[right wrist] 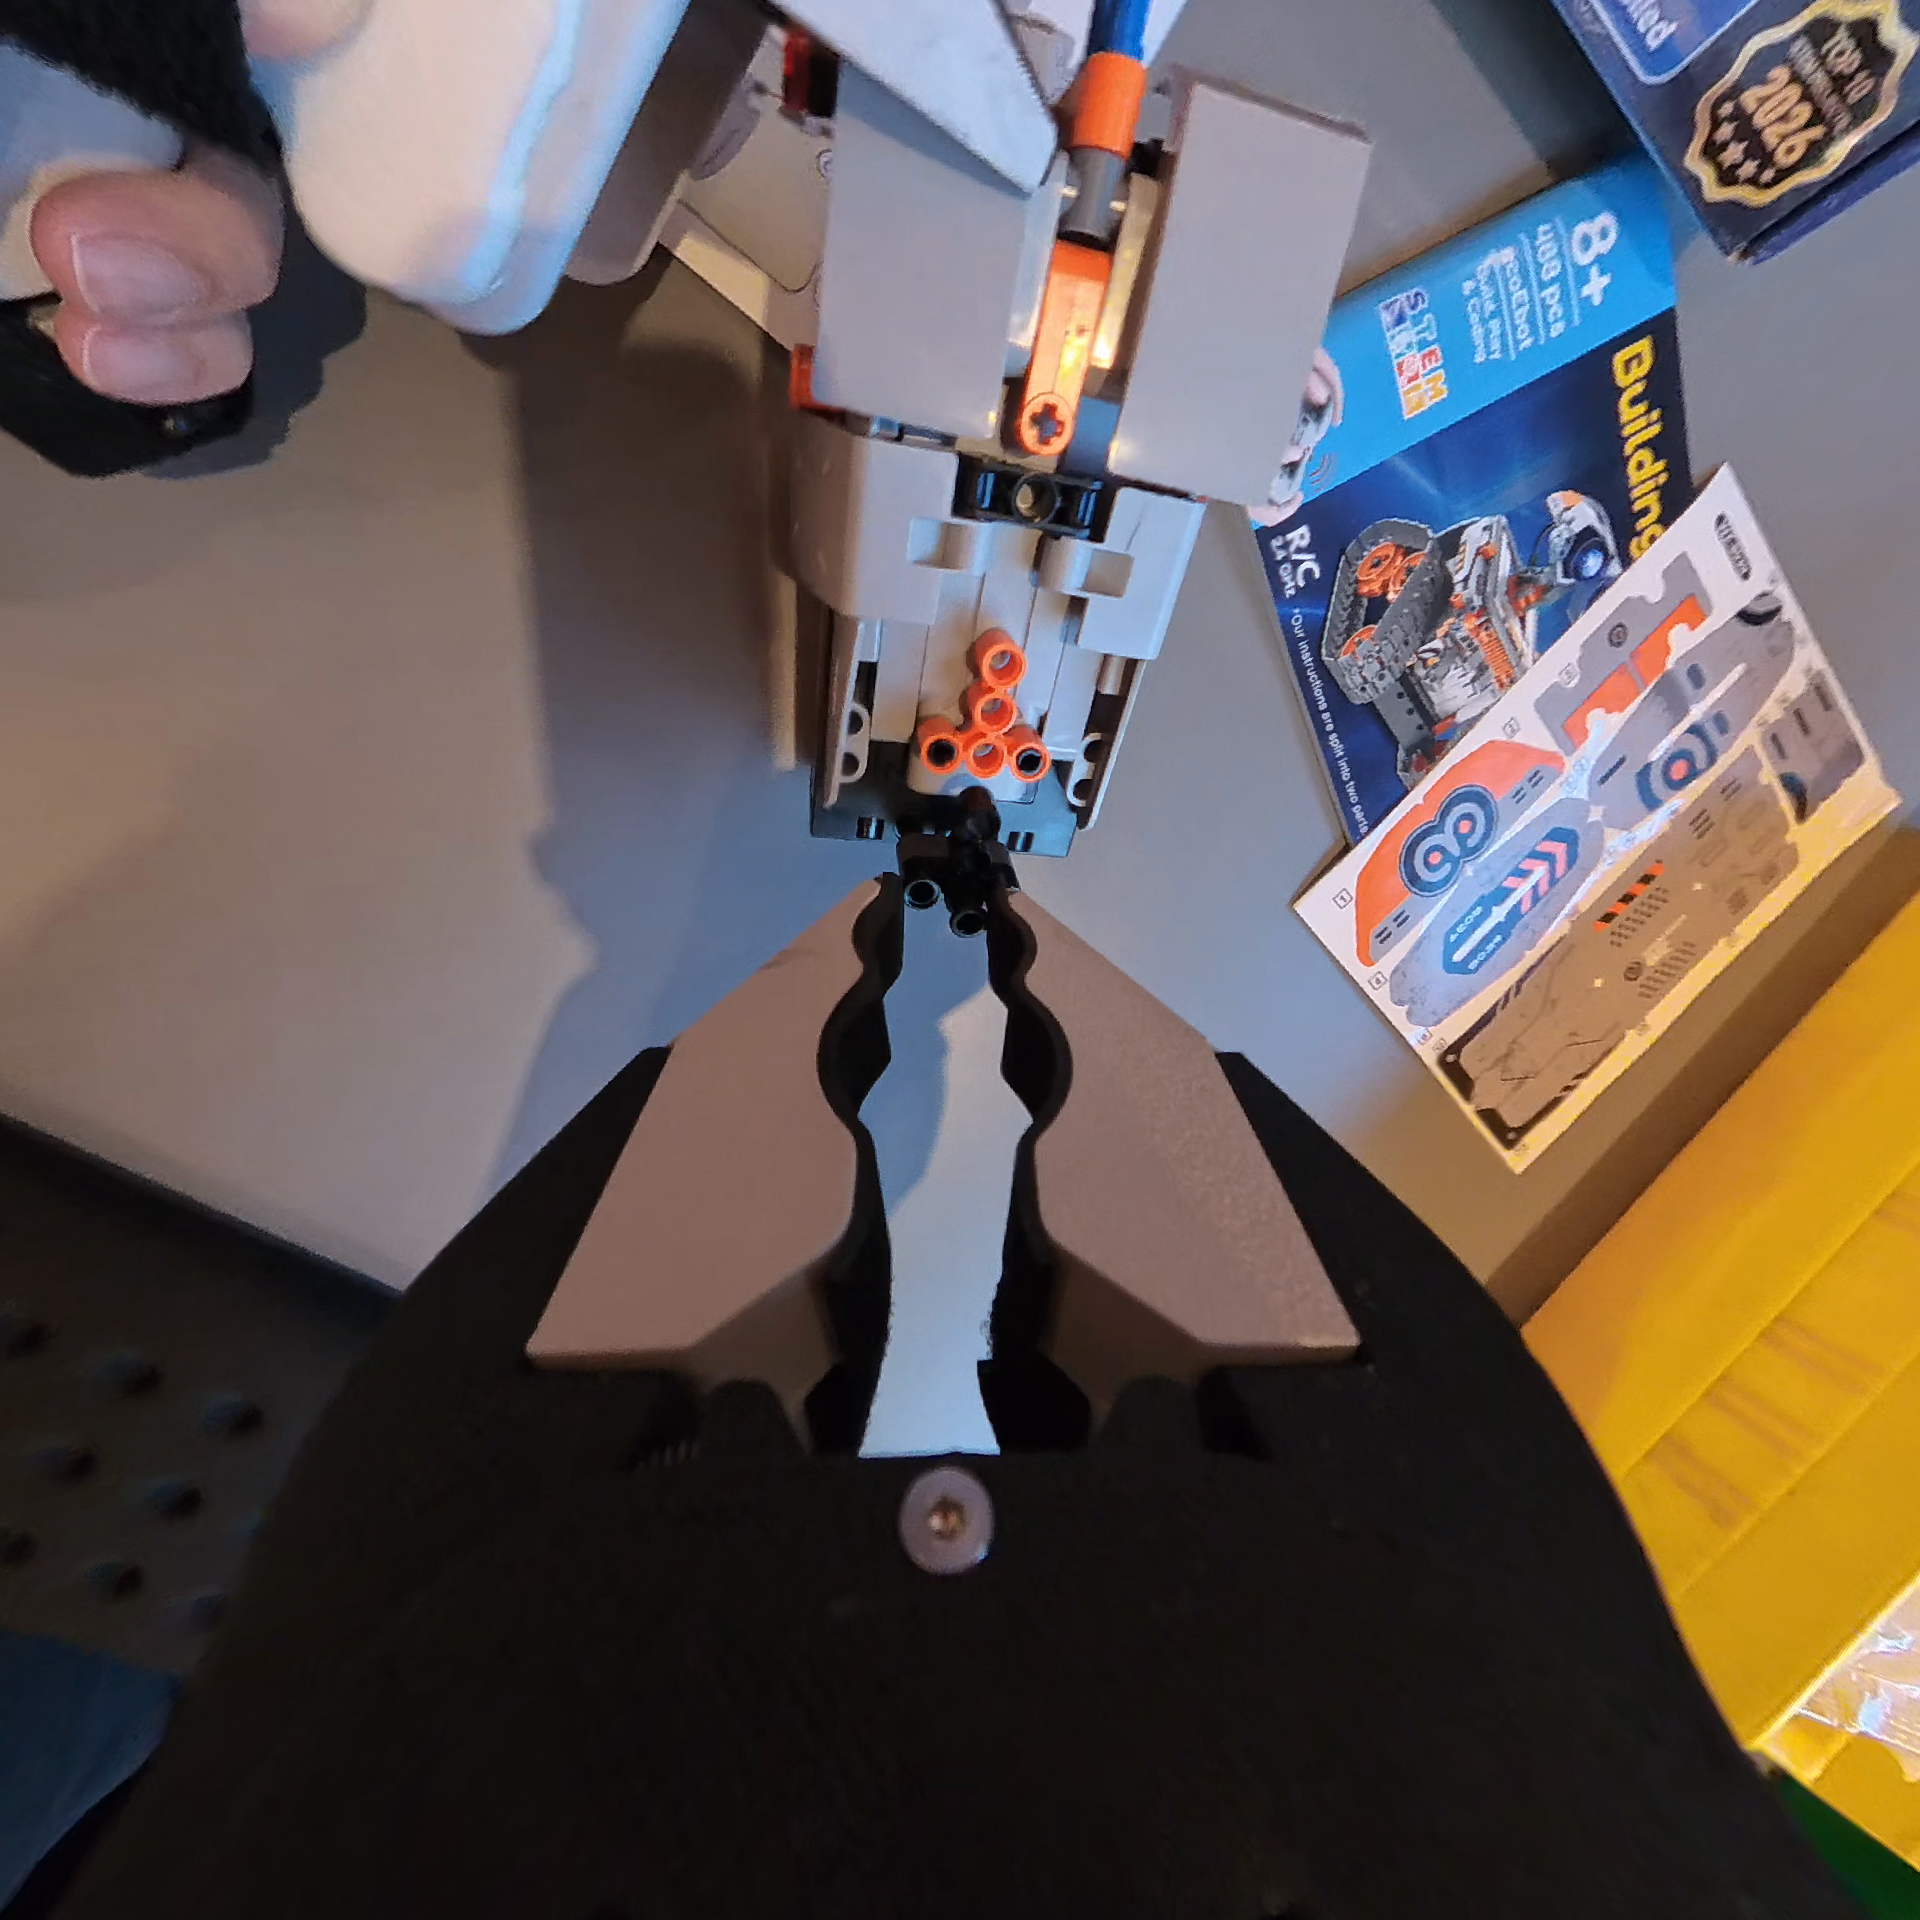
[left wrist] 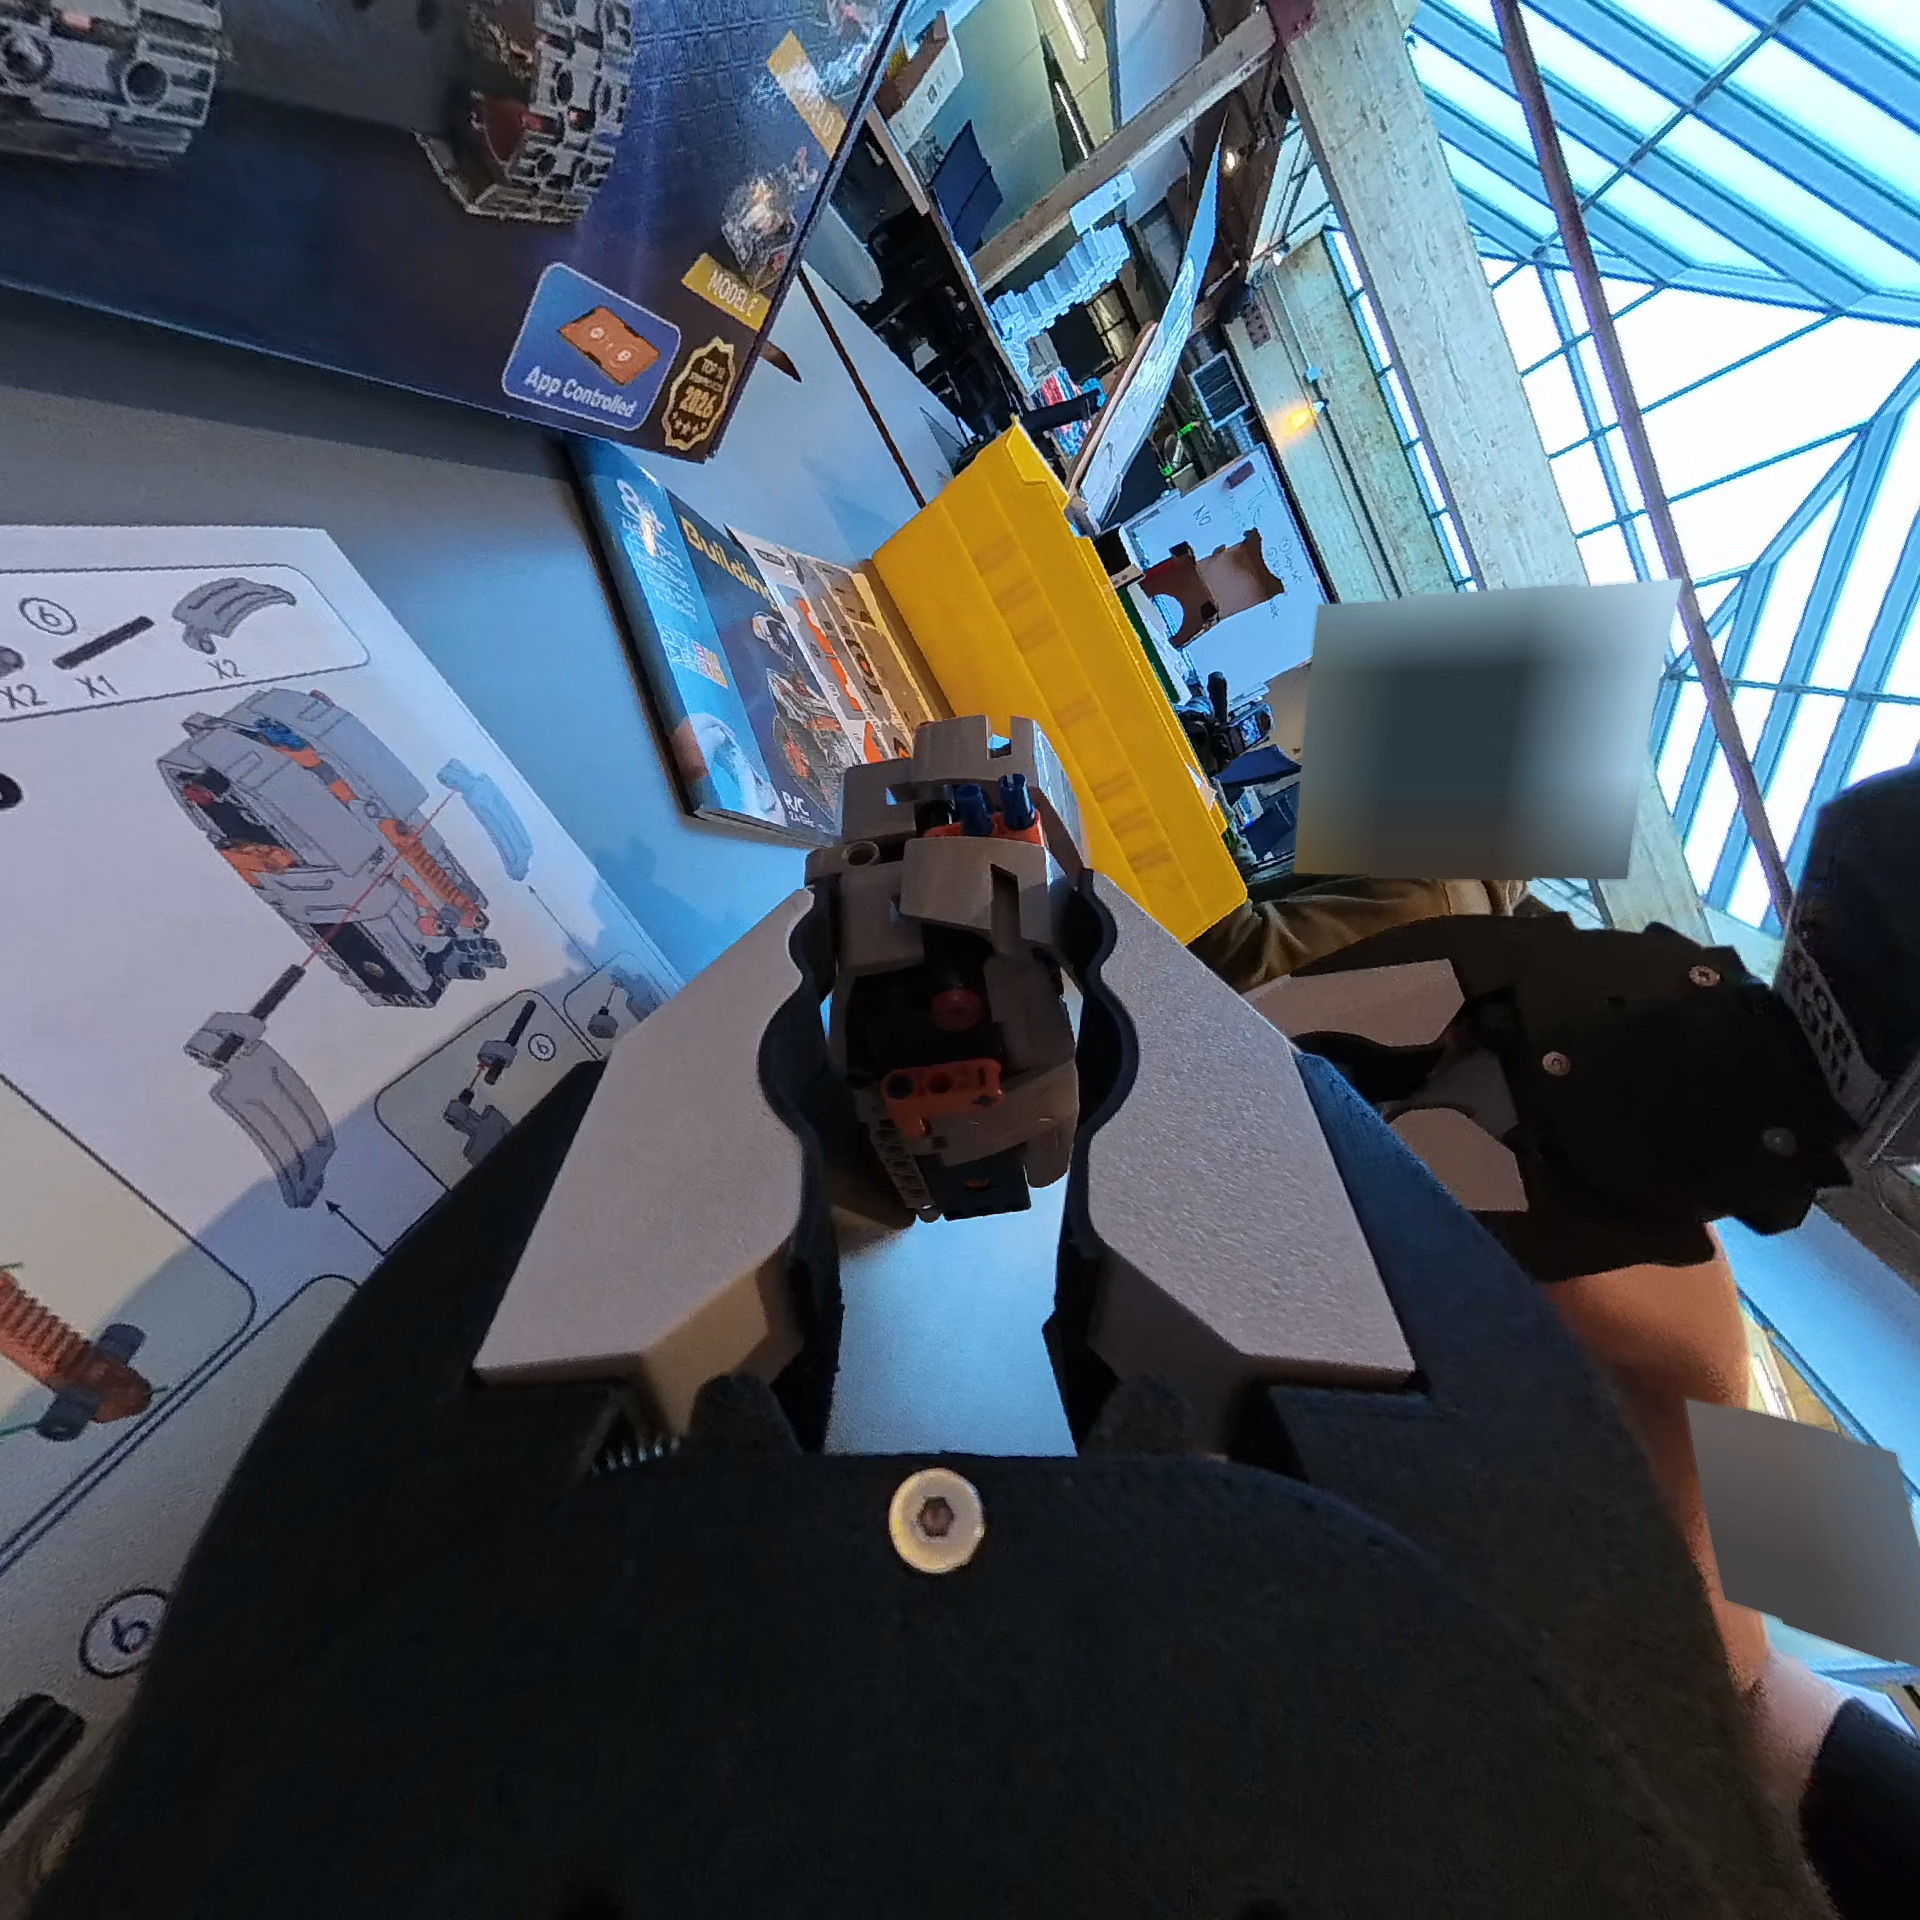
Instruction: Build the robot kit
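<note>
Grey fingers of the left gripper (left wrist: 940, 997) clamp the sides of a grey, black and orange brick model (left wrist: 940, 997), held above the blue-grey table (left wrist: 499, 582). Left of it lies an open instruction sheet (left wrist: 208, 883); ahead sit a booklet (left wrist: 717, 665) and a yellow bin (left wrist: 1081, 665), with a dark box (left wrist: 416, 208) beyond. To its right shows the right gripper (left wrist: 1382, 1070).

In the right wrist view, the right gripper (right wrist: 945, 899) is nearly closed, its tips pinching a small black connector (right wrist: 956, 868) at the near end of the model (right wrist: 987, 582). A sticker sheet (right wrist: 1600, 831) overlaps the booklet (right wrist: 1496, 416) to the right.
</note>
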A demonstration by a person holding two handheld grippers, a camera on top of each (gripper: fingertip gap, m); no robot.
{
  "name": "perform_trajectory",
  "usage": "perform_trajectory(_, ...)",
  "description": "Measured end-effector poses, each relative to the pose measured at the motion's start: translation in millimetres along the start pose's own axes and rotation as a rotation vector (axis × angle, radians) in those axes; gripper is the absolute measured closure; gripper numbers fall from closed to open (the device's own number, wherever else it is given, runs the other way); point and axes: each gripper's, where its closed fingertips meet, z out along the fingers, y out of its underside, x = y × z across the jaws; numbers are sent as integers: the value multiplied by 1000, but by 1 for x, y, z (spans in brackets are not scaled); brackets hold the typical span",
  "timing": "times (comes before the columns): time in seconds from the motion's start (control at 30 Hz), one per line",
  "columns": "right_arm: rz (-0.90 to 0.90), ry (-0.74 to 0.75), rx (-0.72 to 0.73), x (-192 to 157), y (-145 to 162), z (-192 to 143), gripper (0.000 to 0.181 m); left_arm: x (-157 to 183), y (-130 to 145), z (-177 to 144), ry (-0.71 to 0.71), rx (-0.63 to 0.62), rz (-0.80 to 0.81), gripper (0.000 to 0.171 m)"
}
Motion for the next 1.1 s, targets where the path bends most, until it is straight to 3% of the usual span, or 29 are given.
perform_trajectory(0.43,-112,-37,-83,5,-2,1,168,-4,0,-1,-7,-3,-19,129)
perform_trajectory(0.9,-177,25,-81,5,-2,2,168,0,0,0,-15,0,23,129)
perform_trajectory(1.1,-101,2,-50,6,-3,3,168,-3,-1,-2,-17,-1,7,129)
